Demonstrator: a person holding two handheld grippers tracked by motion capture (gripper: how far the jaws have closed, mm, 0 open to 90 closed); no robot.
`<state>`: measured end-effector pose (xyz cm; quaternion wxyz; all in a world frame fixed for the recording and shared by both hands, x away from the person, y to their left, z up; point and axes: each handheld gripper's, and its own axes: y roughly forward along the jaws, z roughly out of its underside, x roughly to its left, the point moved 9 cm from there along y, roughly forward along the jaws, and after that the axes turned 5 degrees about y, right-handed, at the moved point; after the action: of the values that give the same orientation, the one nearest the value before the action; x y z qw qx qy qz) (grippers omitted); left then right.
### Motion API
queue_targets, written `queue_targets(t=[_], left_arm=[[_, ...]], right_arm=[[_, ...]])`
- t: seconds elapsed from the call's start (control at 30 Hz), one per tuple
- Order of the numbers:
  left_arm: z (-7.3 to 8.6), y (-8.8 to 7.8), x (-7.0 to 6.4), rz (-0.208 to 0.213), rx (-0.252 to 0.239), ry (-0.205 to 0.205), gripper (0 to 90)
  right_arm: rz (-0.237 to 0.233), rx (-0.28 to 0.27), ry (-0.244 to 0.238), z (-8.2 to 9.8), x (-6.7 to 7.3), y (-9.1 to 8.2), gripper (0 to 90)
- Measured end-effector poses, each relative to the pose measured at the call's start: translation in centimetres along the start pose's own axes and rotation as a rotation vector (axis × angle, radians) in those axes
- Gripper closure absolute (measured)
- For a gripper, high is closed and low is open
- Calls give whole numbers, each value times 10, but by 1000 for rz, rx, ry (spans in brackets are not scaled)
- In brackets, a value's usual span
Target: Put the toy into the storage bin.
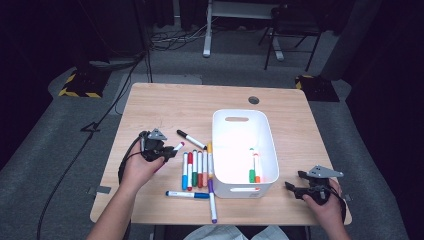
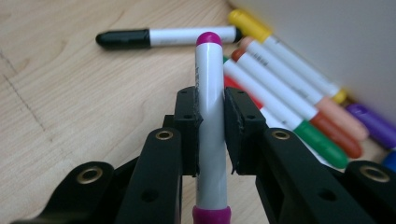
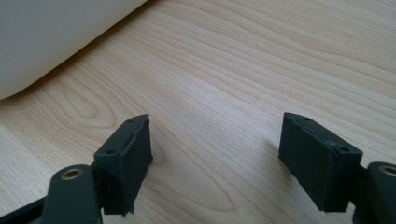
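I have the magenta-capped marker (image 2: 208, 116) clamped in the left gripper (image 1: 167, 152), the two pads pressed against its white barrel about midway along. In the left gripper view the marker's long axis runs straight up the frame, in line with the jaws, its rounded magenta end toward the top and a magenta band at the bottom edge.

In the high view the left gripper sits left of centre, and the white bin (image 1: 243, 150) lies to its right, in the middle of the frame. Between them lies the row of loose markers (image 1: 196, 169), side by side and touching or nearly so, with a black-capped marker (image 1: 190, 139) just above them. So as I judge it, the carry goes rightward across that row and over the bin's near wall, and the marker's length needs to clear the rim before release. Two markers, green (image 1: 252, 167) and orange (image 1: 257, 169), lie in the bin's lower part.

The left hand is plainly the nearer one. The right gripper (image 1: 294, 186) rests at the lower right of the high view, beyond the bin's right wall, its jaws standing wide apart over bare wooden table (image 3: 261, 70), holding nothing.
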<state>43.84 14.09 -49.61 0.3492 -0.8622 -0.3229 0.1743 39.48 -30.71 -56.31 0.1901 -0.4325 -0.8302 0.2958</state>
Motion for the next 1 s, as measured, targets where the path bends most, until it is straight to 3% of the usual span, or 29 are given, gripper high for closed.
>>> queue_targets(t=[0.23, 0.4, 0.57, 0.6, 0.63, 0.67, 0.77, 0.87, 0.9, 1.0], left_arm=[[-16, -19, -9, 26, -47, 43, 760], [-33, -36, -23, 87, -108, 60, 760], [-45, -46, -33, 104, -148, 89, 760], [-49, -49, -40, 132, -153, 94, 760], [-52, -51, -43, 148, -160, 95, 760], [-54, -52, -41, 138, -160, 125, 760], [-59, -53, -44, 144, -164, 137, 760], [-66, -54, -51, 175, -170, 133, 760], [-72, -54, -52, 168, -178, 162, 760], [-80, -53, -60, 194, -184, 174, 760]], right_arm=[[2, 0, -3, 0, 0, 0, 258], [2, -1, -4, 0, 0, 0, 258], [2, -1, -3, 0, 0, 0, 257], [3, 1, -5, 0, 0, 0, 257], [2, 0, -4, 0, 0, 0, 257], [3, 1, -6, 0, 0, 0, 257], [2, 0, -5, 0, 0, 0, 257], [3, 0, -7, 0, 0, 0, 257], [4, 0, -7, 0, 0, 0, 257], [4, -1, -9, 0, -1, 0, 257]])
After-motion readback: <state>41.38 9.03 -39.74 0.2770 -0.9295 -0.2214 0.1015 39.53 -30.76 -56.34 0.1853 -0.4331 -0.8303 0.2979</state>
